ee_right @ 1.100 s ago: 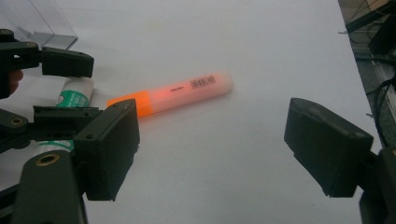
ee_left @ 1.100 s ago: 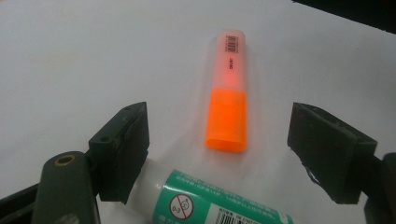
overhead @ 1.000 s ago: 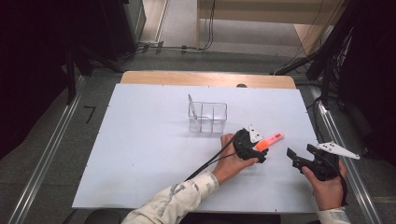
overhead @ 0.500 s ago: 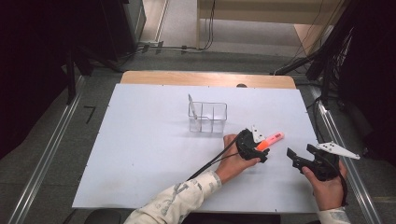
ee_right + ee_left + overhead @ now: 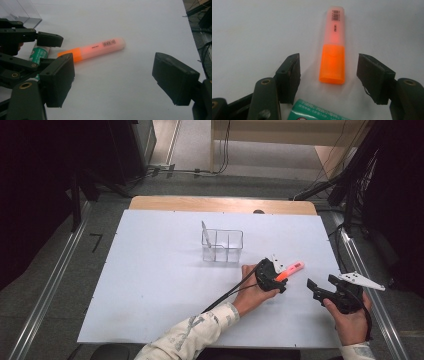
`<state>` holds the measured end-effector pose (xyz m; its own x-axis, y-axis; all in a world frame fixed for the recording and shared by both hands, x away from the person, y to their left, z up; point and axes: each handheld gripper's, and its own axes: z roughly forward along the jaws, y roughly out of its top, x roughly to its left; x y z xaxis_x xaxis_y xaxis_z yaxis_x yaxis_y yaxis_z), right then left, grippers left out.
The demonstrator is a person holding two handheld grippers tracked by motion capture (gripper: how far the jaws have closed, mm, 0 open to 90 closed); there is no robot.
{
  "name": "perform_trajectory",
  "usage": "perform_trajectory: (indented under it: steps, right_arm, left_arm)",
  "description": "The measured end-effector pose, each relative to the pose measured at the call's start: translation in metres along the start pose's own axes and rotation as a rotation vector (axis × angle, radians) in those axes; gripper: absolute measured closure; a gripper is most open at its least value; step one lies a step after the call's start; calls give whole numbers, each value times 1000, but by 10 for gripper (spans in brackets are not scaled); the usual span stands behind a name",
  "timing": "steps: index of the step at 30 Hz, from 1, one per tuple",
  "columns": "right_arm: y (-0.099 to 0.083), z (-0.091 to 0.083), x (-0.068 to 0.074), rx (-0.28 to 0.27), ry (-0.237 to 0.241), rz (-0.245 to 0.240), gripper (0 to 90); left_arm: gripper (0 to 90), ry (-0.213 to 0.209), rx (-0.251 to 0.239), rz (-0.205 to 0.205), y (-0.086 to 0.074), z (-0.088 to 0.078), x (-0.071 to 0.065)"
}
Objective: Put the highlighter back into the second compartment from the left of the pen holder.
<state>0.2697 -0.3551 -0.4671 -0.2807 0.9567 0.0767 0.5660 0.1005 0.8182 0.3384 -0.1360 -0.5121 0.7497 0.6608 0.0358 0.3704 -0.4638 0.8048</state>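
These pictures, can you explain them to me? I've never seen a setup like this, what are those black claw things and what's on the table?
A person sits at a white table, holding a hand-operated two-jaw gripper in each hand. One picture looks down from above; the other two come from cameras riding on the grippers, looking along their black jaws. The left gripper has its jaws either side of an orange highlighter lying flat; they have just been closing but do not yet touch it, so nothing is held. The right gripper waits open nearby. A green-labelled tube lies beside the highlighter, and a clear plastic organiser stands further back.
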Motion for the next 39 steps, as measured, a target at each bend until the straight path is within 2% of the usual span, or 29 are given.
perform_trajectory:
  steps: [8,14,23,35,39]
  right_arm:
    - [0,0,0,3,2,-3,171]
    - [0,0,0,4,2,-3,172]
    - [0,0,0,3,5,-2,173]
    - [0,0,0,9,5,-1,173]
    - [0,0,0,9,5,-1,173]
  left_arm:
    - [390,12,-5,28,3,2,-2]
    - [454,9,3,45,6,3,-5]
    - [541,-3,21,43,8,6,-7]
    - [589,-1,55,54,13,9,-9]
    - [615,0,57,47,13,10,-8]
